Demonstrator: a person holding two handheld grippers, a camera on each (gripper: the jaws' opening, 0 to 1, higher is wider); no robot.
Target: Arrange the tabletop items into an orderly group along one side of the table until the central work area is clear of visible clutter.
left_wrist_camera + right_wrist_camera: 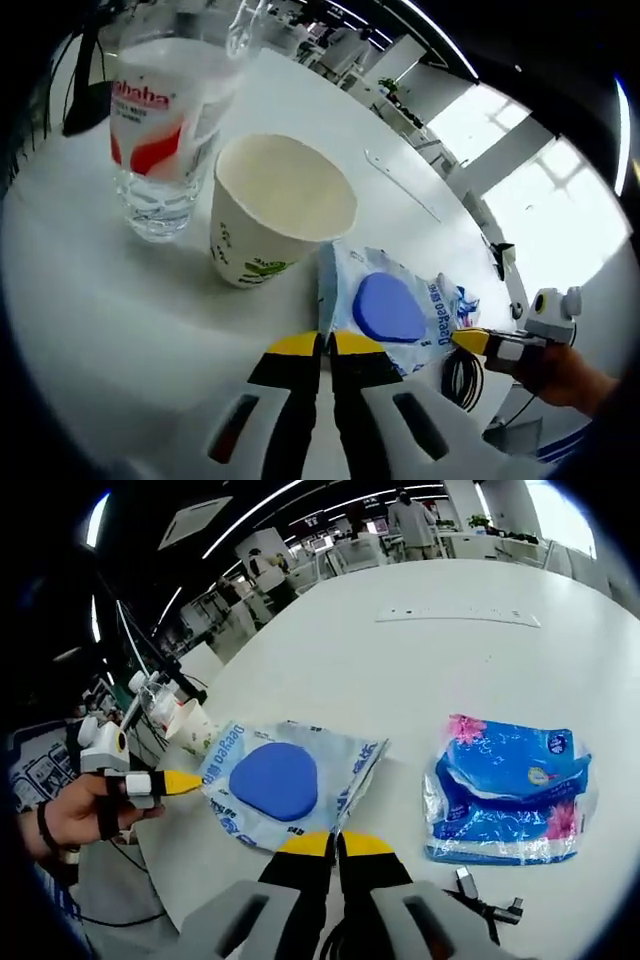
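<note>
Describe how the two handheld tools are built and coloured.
Each tool ends in two black jaws with yellow tips on a pale grey body: the left tool, the right tool. Seen from the right gripper view, the left tool carries a white box; the hand holding it wears a dark wristband.

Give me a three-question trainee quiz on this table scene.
1. True or false: the cup lies on its side.
2. In the right gripper view, what lies right of the wipes pack? A: tissue pack. B: bottle. C: keyboard.
3. Fill in: the left gripper and right gripper are both shut on the ___.
Key: 1 false; 2 A; 3 wipes pack.
</note>
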